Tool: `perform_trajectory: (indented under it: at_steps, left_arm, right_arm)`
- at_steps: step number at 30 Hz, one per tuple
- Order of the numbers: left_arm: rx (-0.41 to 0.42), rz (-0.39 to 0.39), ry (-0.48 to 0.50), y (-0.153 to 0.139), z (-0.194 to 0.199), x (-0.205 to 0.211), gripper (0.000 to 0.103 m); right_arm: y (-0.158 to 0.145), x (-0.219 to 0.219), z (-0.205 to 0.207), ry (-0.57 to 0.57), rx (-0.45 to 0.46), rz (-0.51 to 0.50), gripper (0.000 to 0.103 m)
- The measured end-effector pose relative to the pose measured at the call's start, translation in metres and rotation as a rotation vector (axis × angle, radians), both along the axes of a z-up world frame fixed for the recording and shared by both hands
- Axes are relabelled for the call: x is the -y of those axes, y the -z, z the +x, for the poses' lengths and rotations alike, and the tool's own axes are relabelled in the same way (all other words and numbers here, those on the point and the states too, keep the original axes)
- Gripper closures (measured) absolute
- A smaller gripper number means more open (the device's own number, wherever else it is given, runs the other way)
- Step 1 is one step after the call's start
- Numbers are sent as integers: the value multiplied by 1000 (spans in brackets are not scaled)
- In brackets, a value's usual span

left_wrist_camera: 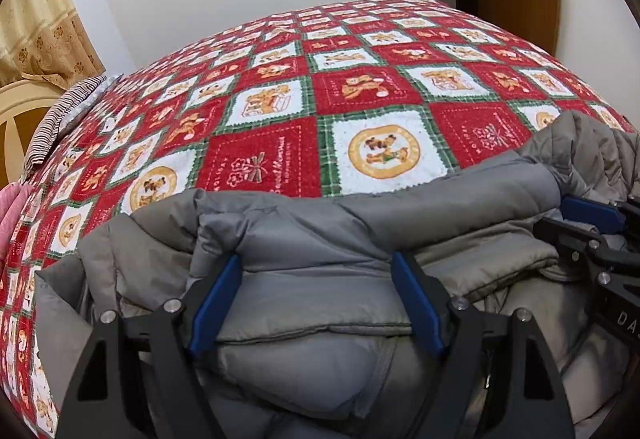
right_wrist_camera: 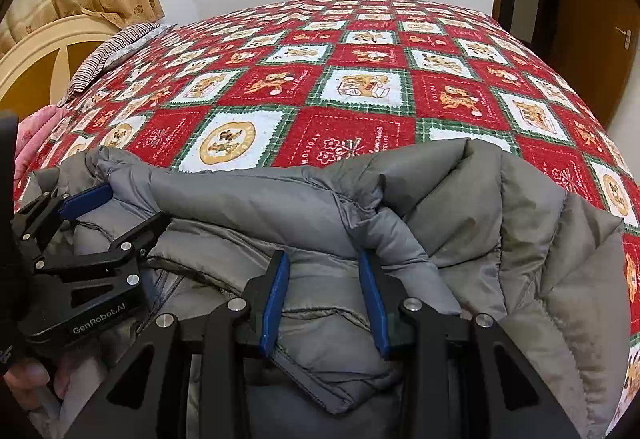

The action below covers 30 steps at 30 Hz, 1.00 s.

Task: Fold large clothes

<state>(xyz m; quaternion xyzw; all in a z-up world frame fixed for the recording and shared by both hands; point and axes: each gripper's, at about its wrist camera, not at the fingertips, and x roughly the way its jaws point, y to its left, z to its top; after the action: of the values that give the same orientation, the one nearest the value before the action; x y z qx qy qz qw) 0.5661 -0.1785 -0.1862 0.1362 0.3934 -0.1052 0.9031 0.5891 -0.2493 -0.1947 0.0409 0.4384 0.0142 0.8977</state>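
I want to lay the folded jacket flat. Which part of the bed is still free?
The red patchwork quilt is bare from the grey padded jacket to the far wall. The left edge is crowded by a striped pillow; the near edge holds the jacket and both tools.

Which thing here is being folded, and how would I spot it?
Start at the bed with the red, white and green patchwork quilt. At its near edge lies the grey puffer jacket, heaped in soft quilted folds. It is the only plain, unpatterned cloth on the quilt.
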Motion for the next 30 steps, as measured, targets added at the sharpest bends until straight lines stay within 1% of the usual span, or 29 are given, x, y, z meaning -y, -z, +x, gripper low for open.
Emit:
perform_trajectory:
  at_steps: [21,24,27,29,30]
  left_arm:
    - [3,6,0,2,1,1,21]
    - [8,34,-10,0,2,3,17]
    - [4,35,-13,-21,-3,-5,18]
    - [30,-21,1,-51,-23,-28,17]
    - [40,-32,2,-61,-32,-38,16]
  right_arm:
    - [2,-1,1,0,1,-14,65]
    - [2,-3,2,-1,-4,-29,65]
    - [-4,-2,4,-29,-29,-32,65]
    - [-19,9,-5,-32,-50,11,62]
    - [-31,17,-15,-15,-43,31,52]
